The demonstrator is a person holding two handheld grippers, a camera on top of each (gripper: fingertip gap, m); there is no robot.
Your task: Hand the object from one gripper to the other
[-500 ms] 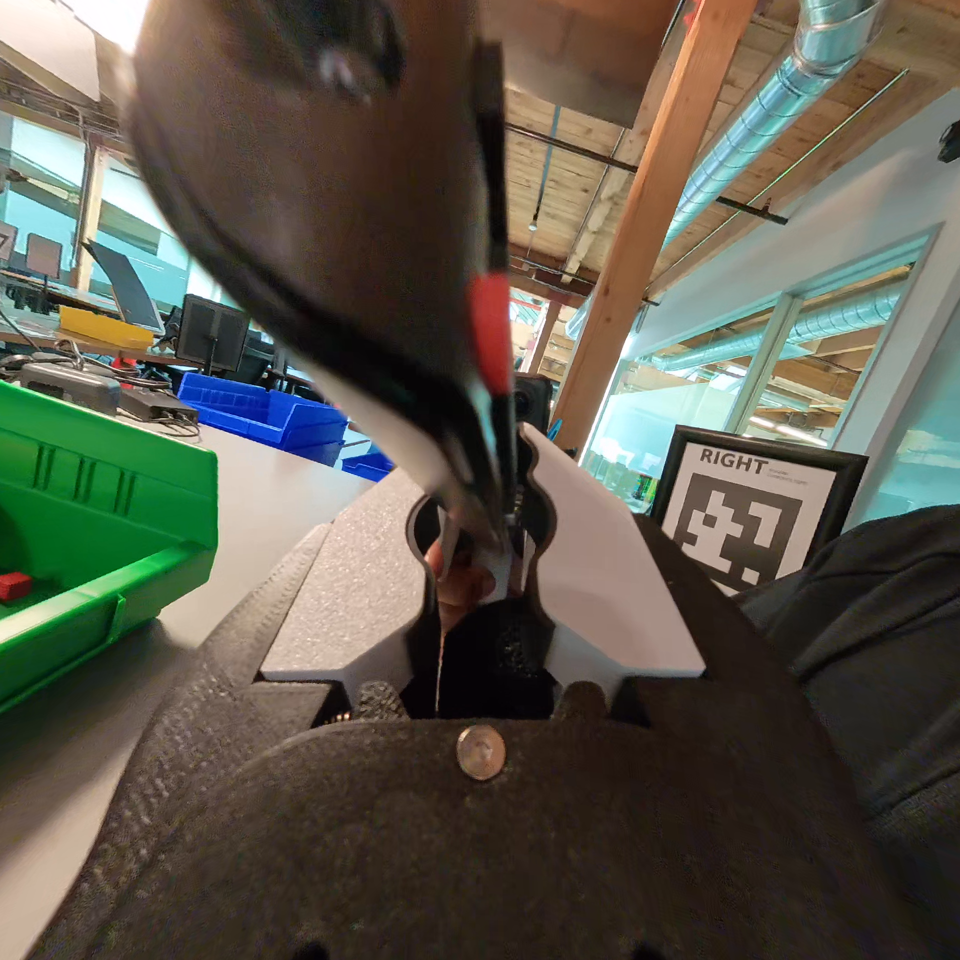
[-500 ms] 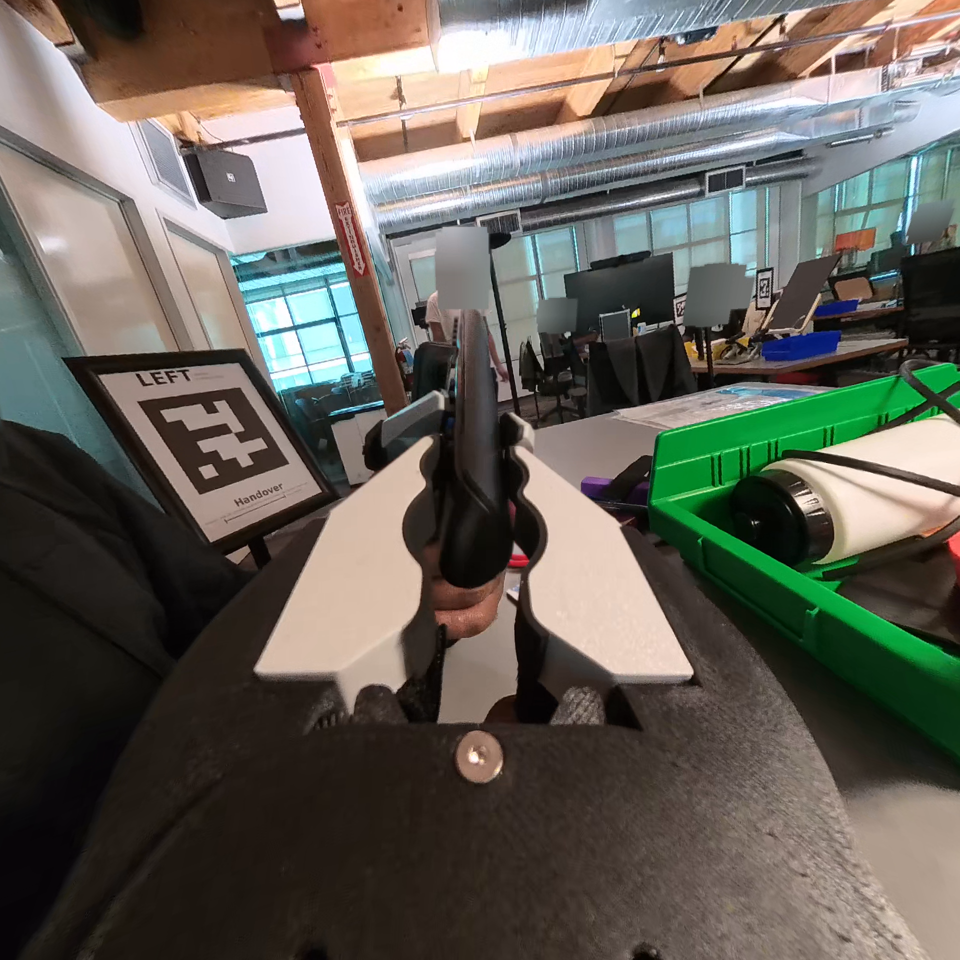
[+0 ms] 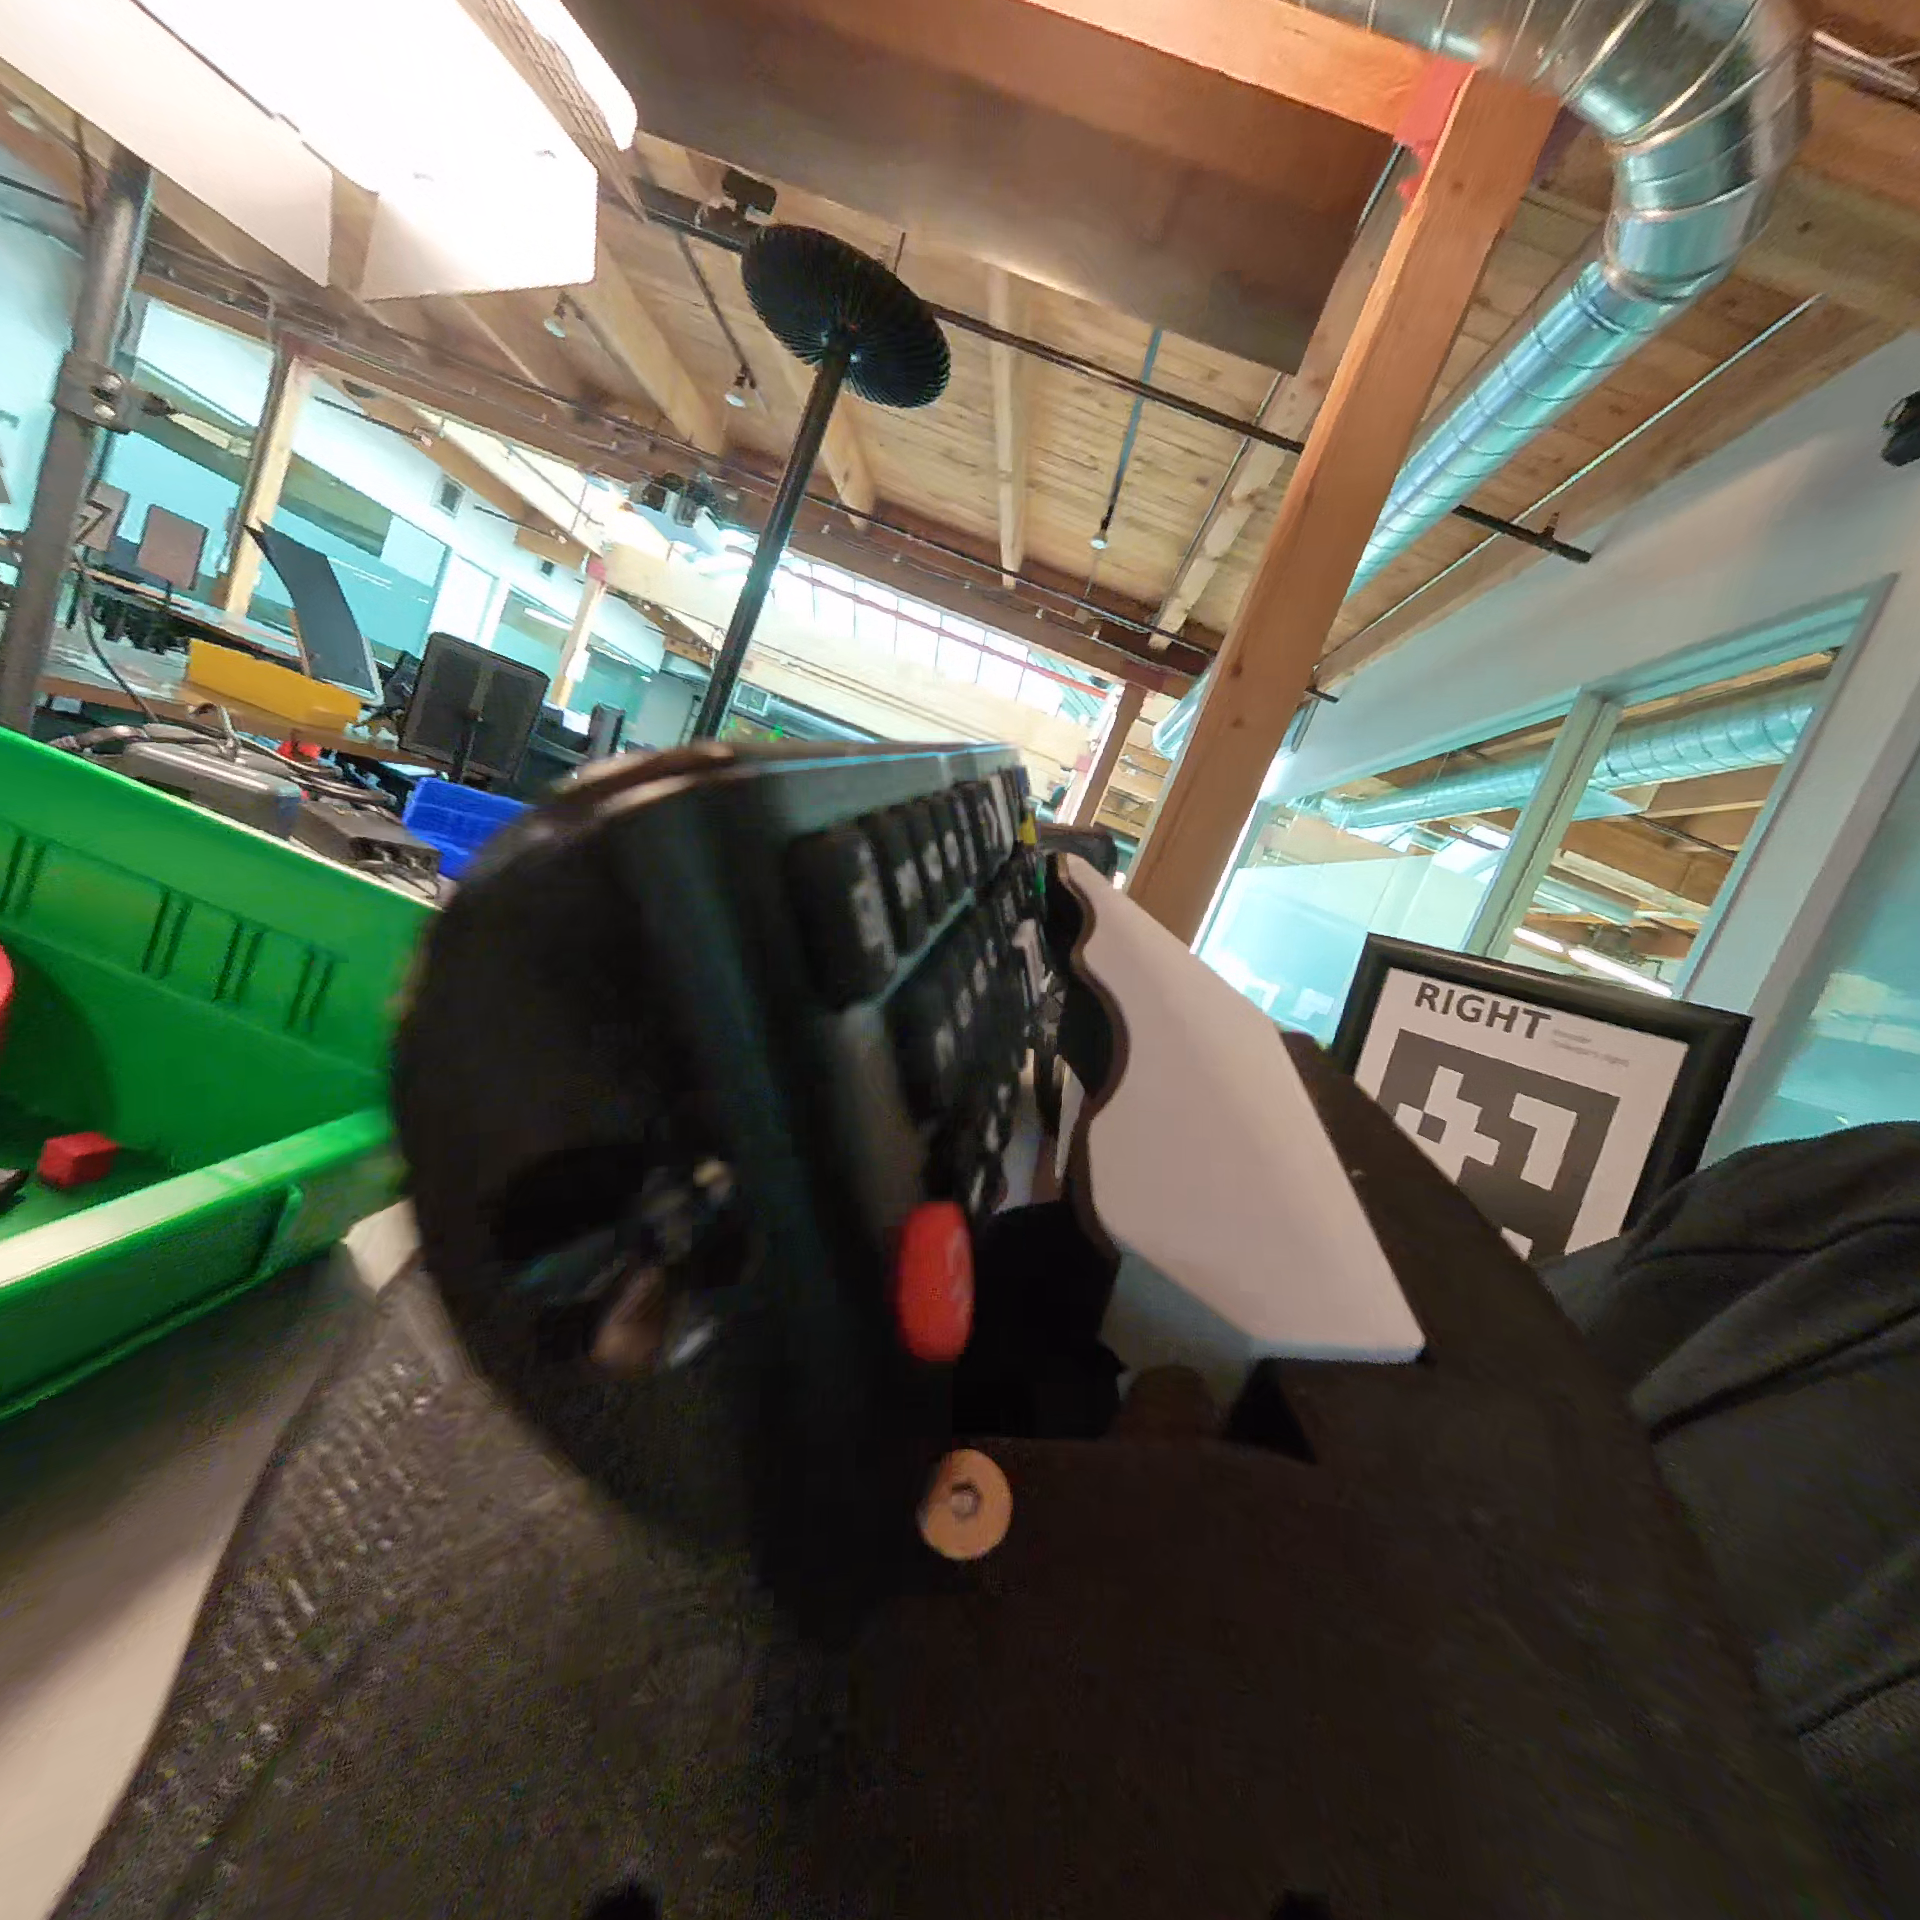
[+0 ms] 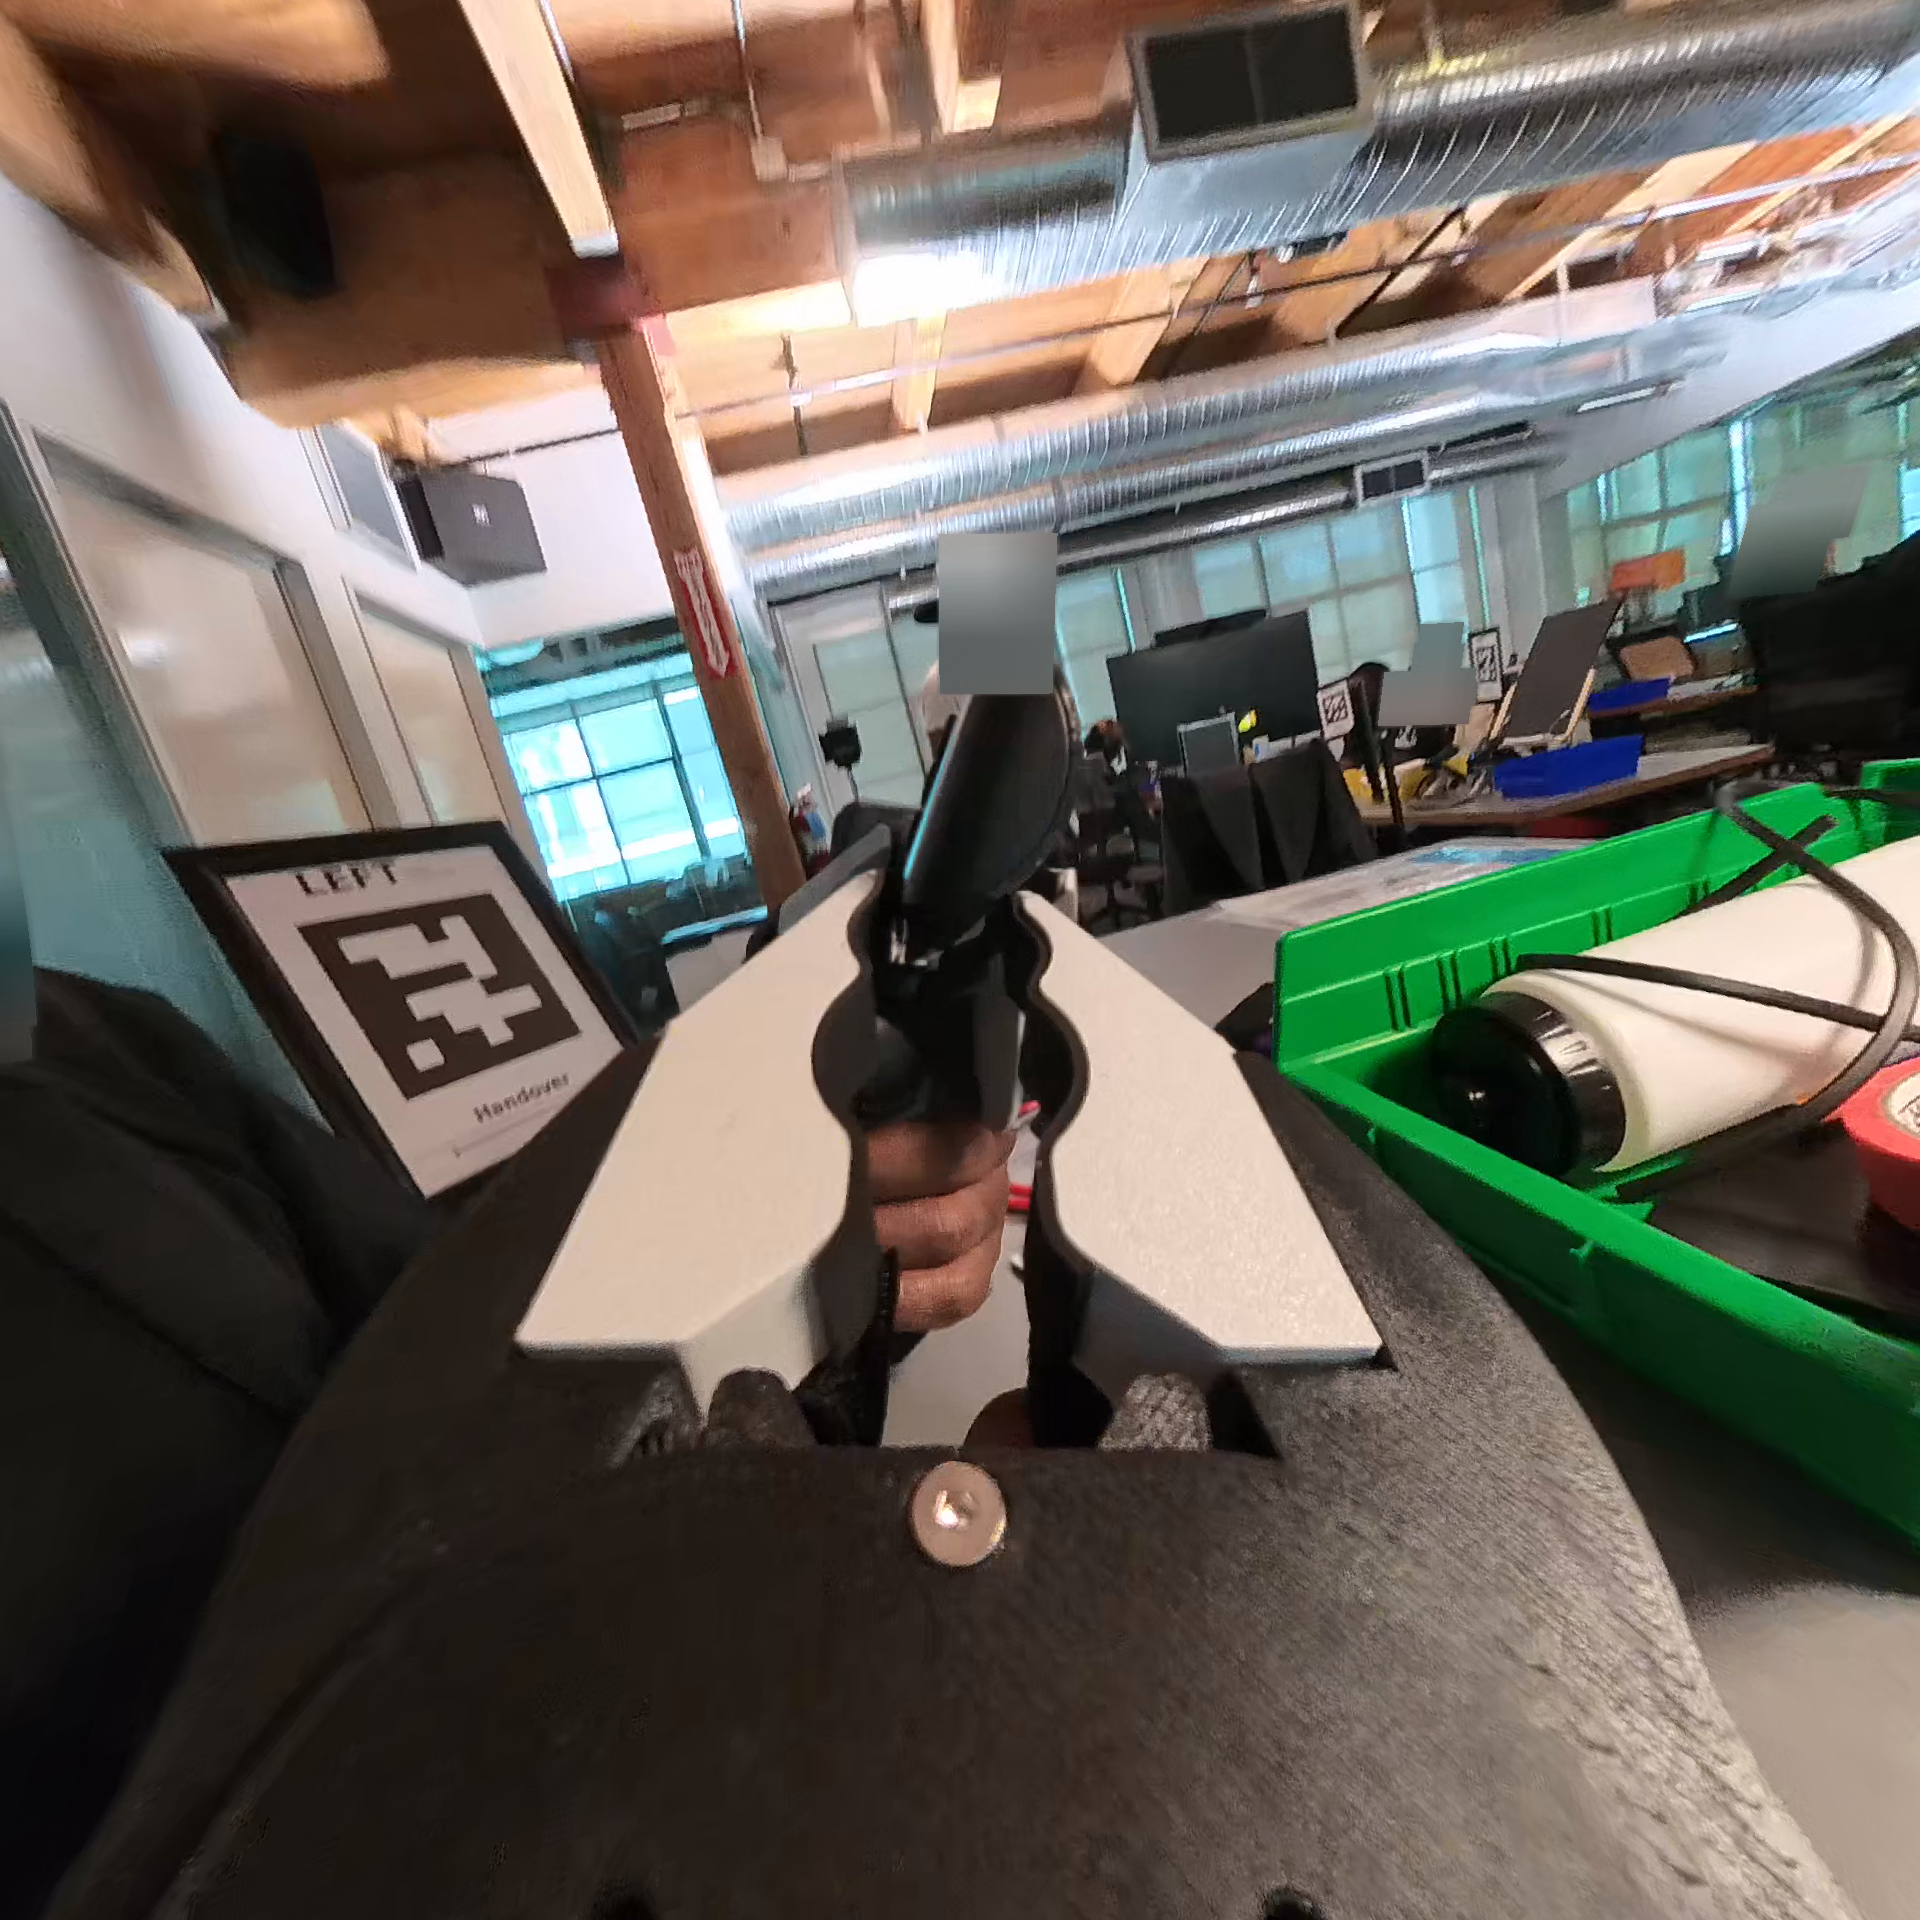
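Note:
The object is a black remote control point(image 3: 727, 1039) with dark keys and a red button. In the left wrist view it lies slanted close to the camera and hides one finger of my left gripper point(image 3: 977, 894); only the white right finger point(image 3: 1226, 1143) shows, beside the keys. In the right wrist view the remote point(image 4: 987, 810) stands edge-on, tilted right, clamped between the two grey fingers of my right gripper point(image 4: 948, 904). Beyond it a hand point(image 4: 935, 1226) holds the other gripper.
A green bin point(image 3: 187, 935) sits left with a red block point(image 3: 73, 1158). Another green bin point(image 4: 1455, 935) sits right, holding a white cylinder point(image 4: 1662, 1008), cables and red tape point(image 4: 1891, 1132). Framed marker cards point(image 3: 1507, 1122) point(image 4: 436, 997) and dark sleeves point(image 3: 1766, 1351) point(image 4: 125, 1195) flank both views. Only a small space, under 4 cm, lies between the two pairs of fingers.
In the left wrist view the remote has swung from pointing up to lying down towards the camera. In the right wrist view it stays between the fingers but tilts right. Both views are tilted and blurred.

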